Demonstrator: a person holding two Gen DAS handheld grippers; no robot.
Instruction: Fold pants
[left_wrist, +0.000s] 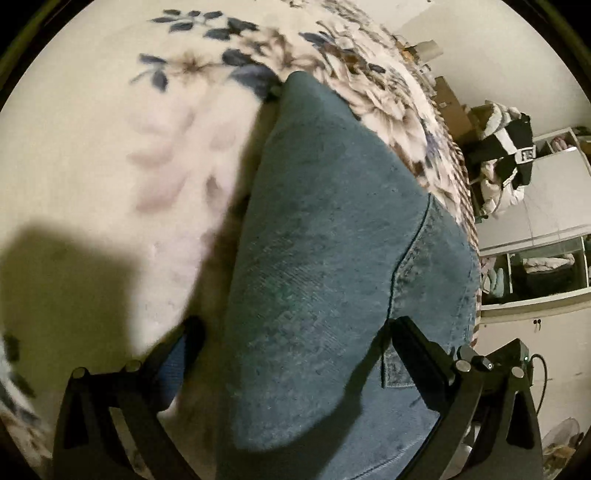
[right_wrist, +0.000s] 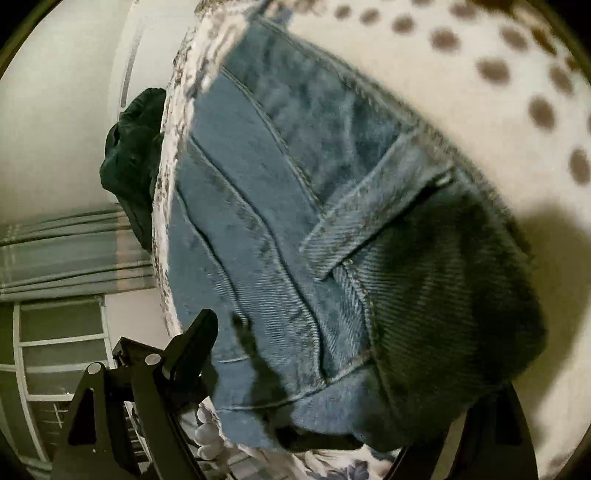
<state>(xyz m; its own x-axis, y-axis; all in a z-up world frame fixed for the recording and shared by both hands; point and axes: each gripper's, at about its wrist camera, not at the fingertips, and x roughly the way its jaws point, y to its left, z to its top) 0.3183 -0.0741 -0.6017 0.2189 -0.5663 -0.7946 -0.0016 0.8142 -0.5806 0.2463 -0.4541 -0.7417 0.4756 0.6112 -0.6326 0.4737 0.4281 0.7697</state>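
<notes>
Blue denim pants (left_wrist: 325, 236) lie folded in a long band on a cream floral blanket (left_wrist: 92, 122). My left gripper (left_wrist: 295, 326) hovers low over the near end of the pants, its black fingers (left_wrist: 410, 339) spread wide with the denim between them, pads not pressing. In the right wrist view the pants (right_wrist: 280, 192) show seams, a belt loop and a shadowed fold at the right. My right gripper (right_wrist: 343, 354) stands open across this end. Its left finger (right_wrist: 195, 339) is free beside the cloth, and the denim fold hides the right fingertip.
The bed's edge runs along the right of the left wrist view, with white cupboards (left_wrist: 546, 199) and heaped clothes (left_wrist: 506, 155) beyond. A dark green garment (right_wrist: 129, 158) hangs off the bed's edge, near a curtain (right_wrist: 62, 251) and window (right_wrist: 55, 350). Dotted cream fabric (right_wrist: 480, 74) lies behind the pants.
</notes>
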